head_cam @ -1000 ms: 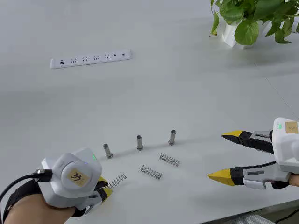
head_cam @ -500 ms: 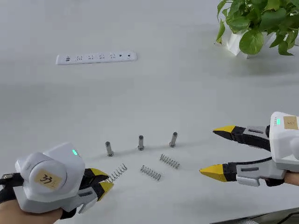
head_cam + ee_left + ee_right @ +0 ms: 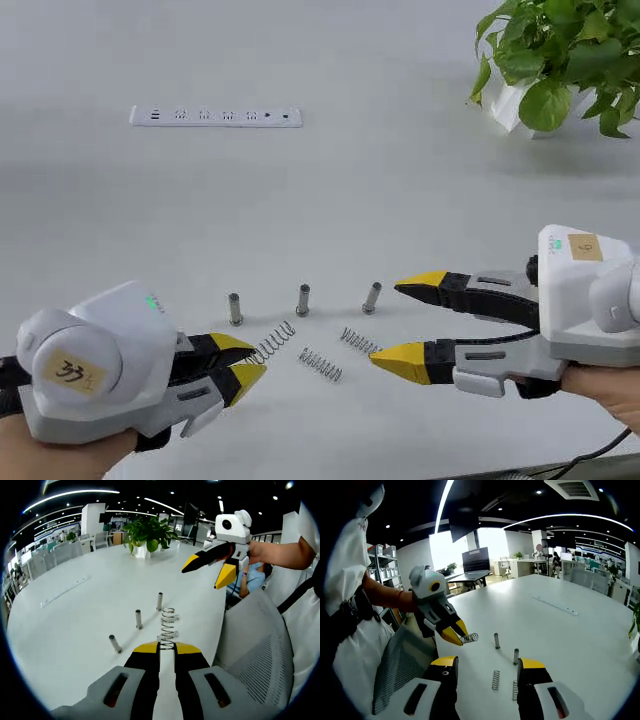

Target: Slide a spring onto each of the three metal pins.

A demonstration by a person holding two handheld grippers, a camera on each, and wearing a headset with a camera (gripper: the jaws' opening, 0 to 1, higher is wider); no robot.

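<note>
A spring [image 3: 275, 341] is being gripped between the nearly closed yellow tips of the left gripper [image 3: 255, 358], its free end pointing toward the three metal pins [image 3: 236, 308] [image 3: 303, 299] [image 3: 372, 297] standing upright in a row on the white table [image 3: 400, 180]. The right gripper [image 3: 402, 320] is being held in from the right with its jaws spread wide, the lower tip just beside one of two loose springs [image 3: 358, 341] [image 3: 320, 364] lying in front of the pins.

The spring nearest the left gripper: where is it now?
In the head view, lower left of centre, that spring is pinched at one end by the left gripper, its free end aimed between the left pin and the middle pin.
</note>
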